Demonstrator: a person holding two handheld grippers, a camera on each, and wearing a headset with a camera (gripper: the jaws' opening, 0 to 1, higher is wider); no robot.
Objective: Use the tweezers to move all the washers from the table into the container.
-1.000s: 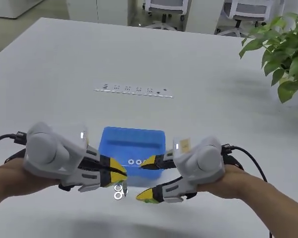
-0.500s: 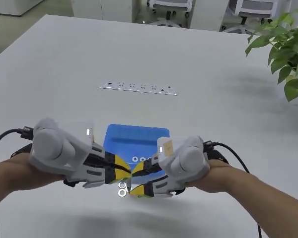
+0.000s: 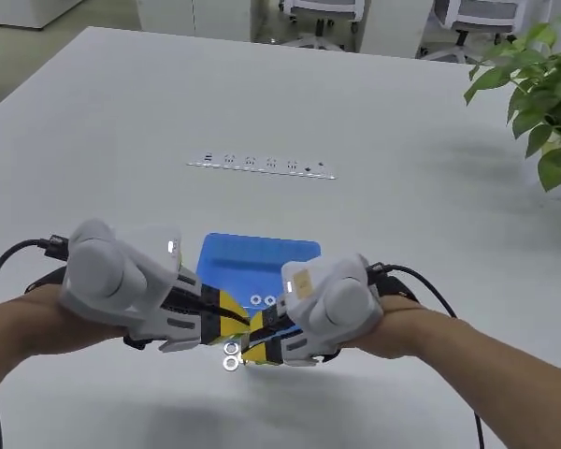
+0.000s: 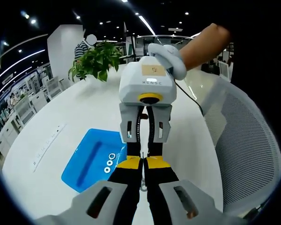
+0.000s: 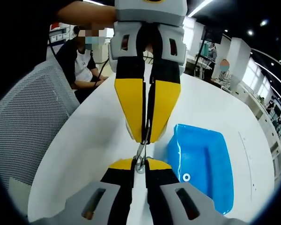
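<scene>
**Left gripper**: jaws were closed on the tweezers, yellow tips pointing toward the right gripper.

**Right gripper**: faced the left one tip to tip. Its jaws were drawn together on the free end of the tweezers, just above the table.

**Tweezers**: thin and metal, they spanned the short gap between the two sets of yellow tips, close to the near edge of the container.

**Container**: a shallow blue tray that lay flat on the white table, just beyond the grippers. Three washers lay in a row inside it, toward its near end.

**Loose washers**: two touching rings lay on the table, outside the tray and directly below the meeting jaw tips in the head view.

**Other items**: a strip of sockets was set in the table beyond the tray. A leafy plant stood at the right edge, well apart. A mesh chair back was near the table edge.
</scene>
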